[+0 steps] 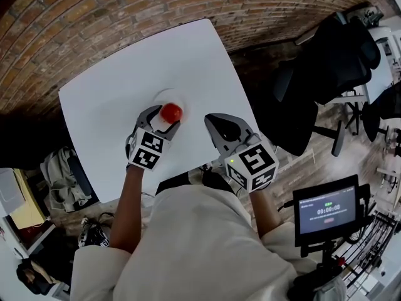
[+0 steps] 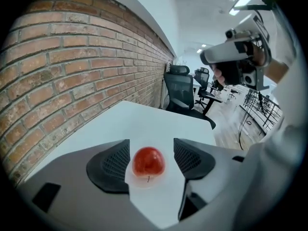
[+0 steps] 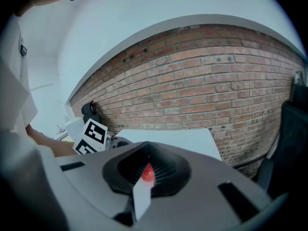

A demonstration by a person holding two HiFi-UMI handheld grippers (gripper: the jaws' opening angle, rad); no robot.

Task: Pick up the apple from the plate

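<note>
A red apple (image 1: 171, 112) sits on a small white plate (image 1: 164, 96) near the middle of the white table (image 1: 113, 86). My left gripper (image 1: 160, 121) is at the plate with its jaws open on either side of the apple. In the left gripper view the apple (image 2: 148, 161) lies between the two black pads (image 2: 109, 165), with a gap on each side. My right gripper (image 1: 218, 125) hovers over the table's right front part, shut and empty. Through the narrow slit of its jaws, the right gripper view shows a sliver of the apple (image 3: 148, 173).
The table stands against a brick wall (image 1: 125, 17). Black office chairs (image 1: 332, 61) stand to the right of it. A small monitor on a stand (image 1: 326, 212) is at lower right. Bags (image 1: 62, 174) lie on the floor at the left.
</note>
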